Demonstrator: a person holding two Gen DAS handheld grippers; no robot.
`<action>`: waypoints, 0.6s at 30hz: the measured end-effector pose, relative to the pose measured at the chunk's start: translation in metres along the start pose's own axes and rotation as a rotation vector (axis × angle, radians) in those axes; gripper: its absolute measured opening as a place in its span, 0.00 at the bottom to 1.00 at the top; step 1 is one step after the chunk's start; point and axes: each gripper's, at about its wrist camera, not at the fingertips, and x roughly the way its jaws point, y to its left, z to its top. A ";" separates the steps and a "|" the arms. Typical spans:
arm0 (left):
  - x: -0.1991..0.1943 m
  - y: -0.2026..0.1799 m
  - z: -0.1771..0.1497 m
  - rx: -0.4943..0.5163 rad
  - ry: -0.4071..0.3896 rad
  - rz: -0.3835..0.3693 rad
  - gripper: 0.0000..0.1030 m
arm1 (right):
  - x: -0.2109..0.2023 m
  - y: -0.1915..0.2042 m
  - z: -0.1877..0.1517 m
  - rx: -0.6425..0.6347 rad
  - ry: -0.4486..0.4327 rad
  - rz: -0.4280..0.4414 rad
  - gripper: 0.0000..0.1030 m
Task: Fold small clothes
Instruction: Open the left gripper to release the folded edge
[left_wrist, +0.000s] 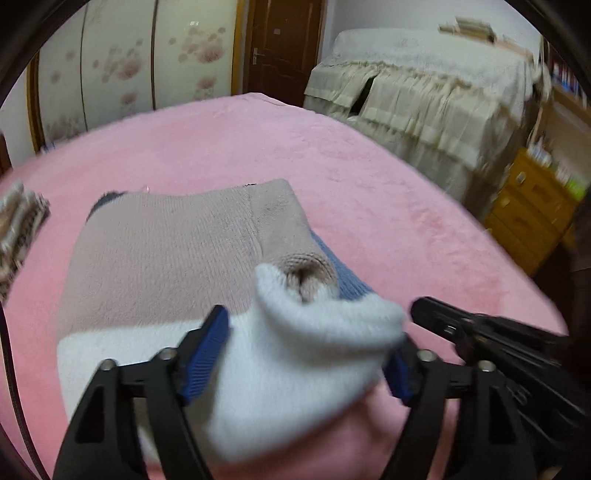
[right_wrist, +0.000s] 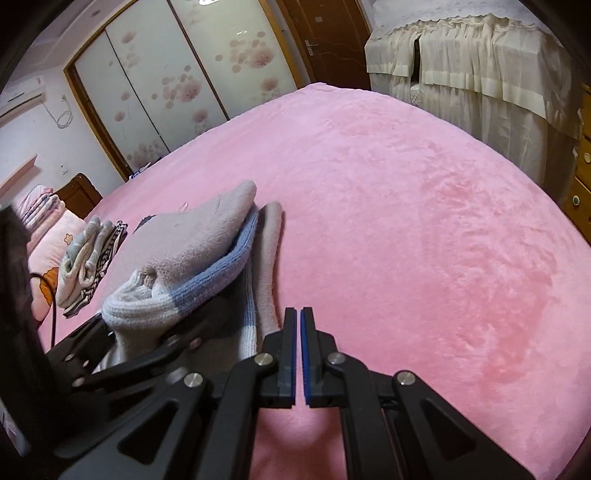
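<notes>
On the pink bed cover (right_wrist: 406, 192) a small knitted sweater (left_wrist: 162, 254) lay partly folded, its beige body flat and its white cuff (left_wrist: 314, 332) rolled up at the near end, a blue band showing beside it. Around that cuff stood the left gripper (left_wrist: 306, 354), jaws spread wide, the blue pads on either side without clearly pressing it. Just beside the sweater, the right gripper (right_wrist: 298, 325) hovered over bare cover with its jaws closed and nothing between them. Farther left lay a pile of folded clothes (right_wrist: 88, 254).

One sweater (left_wrist: 159, 251), two grippers (left_wrist: 306, 354)
</notes>
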 end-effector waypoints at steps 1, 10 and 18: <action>-0.010 0.005 -0.001 -0.027 -0.006 -0.030 0.78 | -0.002 0.000 0.001 0.005 0.000 0.006 0.03; -0.094 0.085 -0.007 -0.289 -0.129 0.008 0.82 | -0.027 0.021 0.013 0.039 -0.016 0.151 0.34; -0.080 0.148 -0.038 -0.450 -0.030 0.162 0.83 | -0.033 0.060 0.009 -0.083 -0.018 0.168 0.47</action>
